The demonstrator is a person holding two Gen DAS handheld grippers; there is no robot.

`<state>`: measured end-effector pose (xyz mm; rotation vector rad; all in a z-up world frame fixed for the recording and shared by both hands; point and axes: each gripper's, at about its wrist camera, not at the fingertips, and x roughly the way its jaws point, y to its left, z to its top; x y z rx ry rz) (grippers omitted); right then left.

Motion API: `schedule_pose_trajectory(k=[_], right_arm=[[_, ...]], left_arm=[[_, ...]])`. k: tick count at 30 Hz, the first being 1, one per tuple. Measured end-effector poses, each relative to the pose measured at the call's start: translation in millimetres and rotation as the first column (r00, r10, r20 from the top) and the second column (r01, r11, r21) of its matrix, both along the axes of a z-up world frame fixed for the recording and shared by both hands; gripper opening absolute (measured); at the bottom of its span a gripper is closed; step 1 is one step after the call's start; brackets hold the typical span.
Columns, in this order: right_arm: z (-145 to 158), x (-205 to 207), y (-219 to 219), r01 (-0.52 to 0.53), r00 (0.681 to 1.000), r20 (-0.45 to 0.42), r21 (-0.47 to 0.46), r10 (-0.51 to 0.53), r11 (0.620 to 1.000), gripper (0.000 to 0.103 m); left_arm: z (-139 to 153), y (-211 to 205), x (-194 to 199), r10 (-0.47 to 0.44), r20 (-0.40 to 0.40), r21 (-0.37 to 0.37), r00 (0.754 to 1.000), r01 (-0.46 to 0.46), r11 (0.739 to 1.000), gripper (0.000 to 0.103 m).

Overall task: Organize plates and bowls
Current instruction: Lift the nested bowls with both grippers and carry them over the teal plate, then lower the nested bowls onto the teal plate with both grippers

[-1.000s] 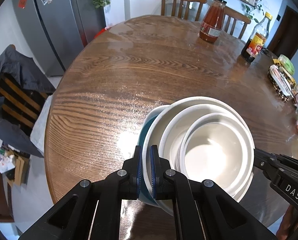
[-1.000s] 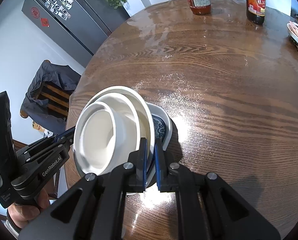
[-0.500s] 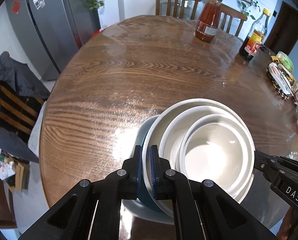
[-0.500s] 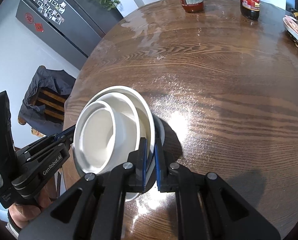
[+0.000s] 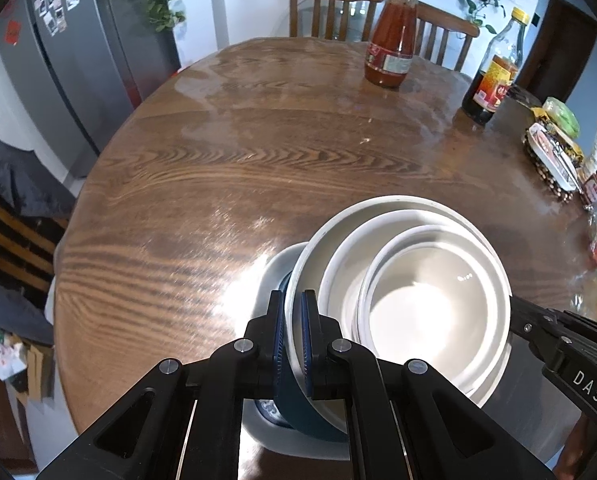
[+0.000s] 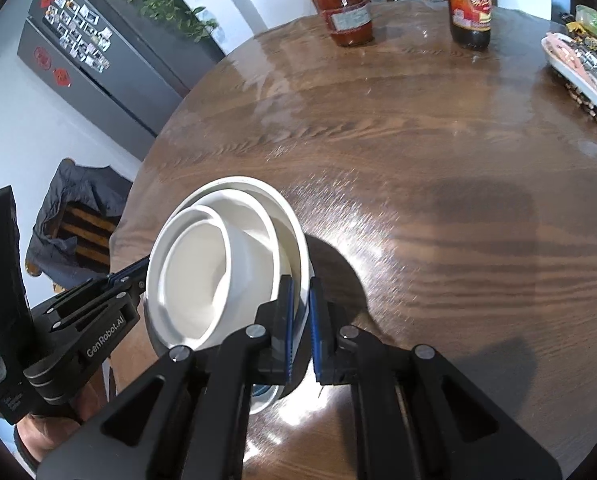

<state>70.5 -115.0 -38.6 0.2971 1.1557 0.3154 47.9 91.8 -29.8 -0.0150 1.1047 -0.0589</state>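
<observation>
A stack of nested bowls (image 5: 410,304) has a large bowl, white inside and dark blue outside, with two smaller white bowls in it. It hangs above a white plate with a blue pattern (image 5: 270,420) near the round wooden table's (image 5: 258,168) front edge. My left gripper (image 5: 289,336) is shut on the big bowl's left rim. My right gripper (image 6: 300,320) is shut on its opposite rim, with the stack (image 6: 218,268) in its view. The plate (image 6: 264,400) is mostly hidden under the stack.
A red sauce jar (image 5: 392,40) and a dark soy sauce bottle (image 5: 494,80) stand at the table's far side. A basket of snacks (image 5: 554,160) and packets lie at the right edge. Chairs stand behind and at the left; a fridge (image 5: 78,60) stands back left.
Both grippers have carried the bowl stack up and a little towards the table's near edge. The plate below shows less under the stack.
</observation>
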Motion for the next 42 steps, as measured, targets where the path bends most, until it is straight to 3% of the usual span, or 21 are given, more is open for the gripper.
schedule_pose_trajectory(k=[13, 42], right_arm=[[1, 29, -11, 0.016, 0.999, 0.043, -0.040, -0.014, 0.999, 0.010], [6, 24, -27, 0.145, 0.988, 0.075, -0.137, -0.136, 0.980, 0.011]], left_arm=[[-1, -13, 28, -0.035, 0.041, 0.009, 0.999, 0.035, 0.999, 0.004], [-3, -42, 45, -0.156, 0.099, 0.009, 0.983, 0.156, 0.988, 0.004]])
